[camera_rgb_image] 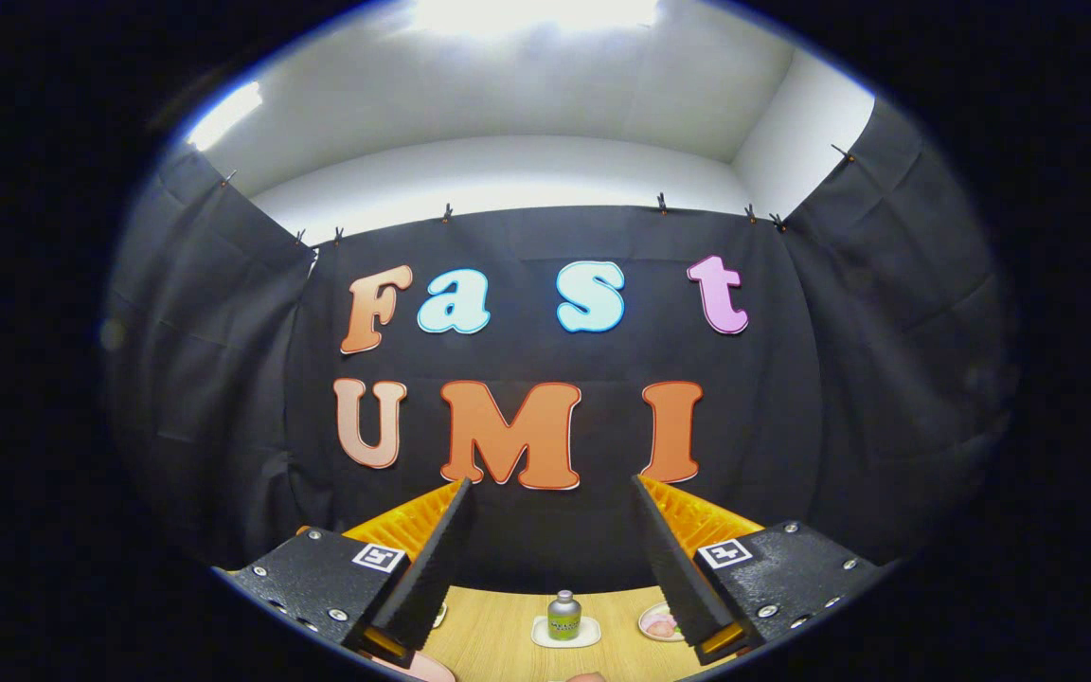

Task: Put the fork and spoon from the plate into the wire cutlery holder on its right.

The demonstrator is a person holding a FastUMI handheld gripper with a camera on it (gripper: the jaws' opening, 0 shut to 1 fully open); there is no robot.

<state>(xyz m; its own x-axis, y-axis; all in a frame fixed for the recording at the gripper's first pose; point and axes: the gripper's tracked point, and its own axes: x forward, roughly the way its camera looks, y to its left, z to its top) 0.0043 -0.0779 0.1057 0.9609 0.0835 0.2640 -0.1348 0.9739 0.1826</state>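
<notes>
**A:** What is the gripper (pixel 550 493) doing?

**B:** Its two fingers (pixel 432 559) stand wide apart, spread open with nothing between them. They point level and slightly upward, toward the booth's black cloth wall (pixel 555 530).

**A:** What lies near the fingers?

**B:** Below and between them is a light wooden tabletop (pixel 498 644). On it, between the fingers and a little beyond their bases, a small silver metal bottle with a green label (pixel 563 616) stands upright on a small white square coaster (pixel 564 637).

**A:** And the plate with the fork and spoon?

**B:** Just beside the right finger's base, a small pale dish holding something pink (pixel 659 622) is partly hidden. Under the left finger's base, a curved pink rim (pixel 422 668) peeks out; I cannot tell whether it is the plate. The cutlery and the wire holder I cannot place.
</notes>
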